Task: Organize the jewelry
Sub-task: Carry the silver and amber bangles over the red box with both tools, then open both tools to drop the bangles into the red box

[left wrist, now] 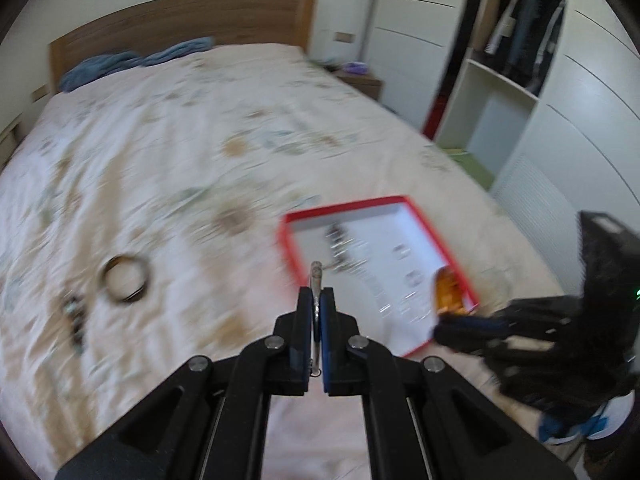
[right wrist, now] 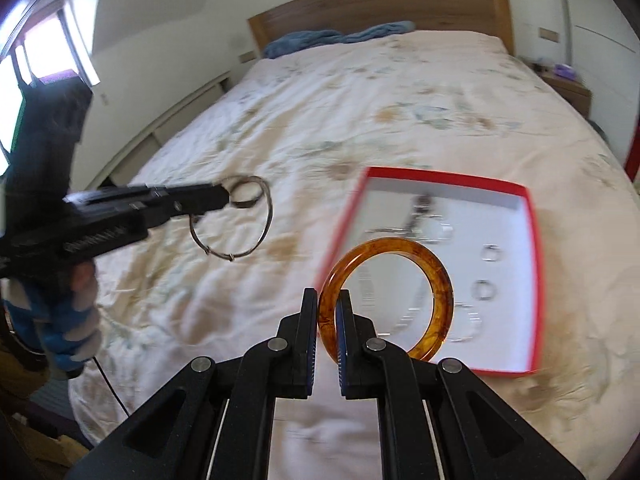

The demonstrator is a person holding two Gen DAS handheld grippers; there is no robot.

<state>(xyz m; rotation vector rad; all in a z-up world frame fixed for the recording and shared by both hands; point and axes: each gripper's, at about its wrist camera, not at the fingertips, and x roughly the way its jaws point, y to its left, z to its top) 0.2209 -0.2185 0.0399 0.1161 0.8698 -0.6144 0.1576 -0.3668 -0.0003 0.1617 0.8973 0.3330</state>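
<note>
Carrying both catches toward the red box (right wrist: 534, 264) on the bed (right wrist: 360, 92), I have the left hand-held gripper (left wrist: 316, 300) pinching a thin wire bangle (right wrist: 256, 216) and the right hand-held gripper (right wrist: 328, 300) pinching the amber bangle (right wrist: 440, 272) above the box's near edge. I should lower each into bare white floor, clear of the rings (right wrist: 484, 290) already inside, then release gently.

glossy amber bangle (right wrist: 434, 276), thin metal bracelet (right wrist: 262, 216)
</note>
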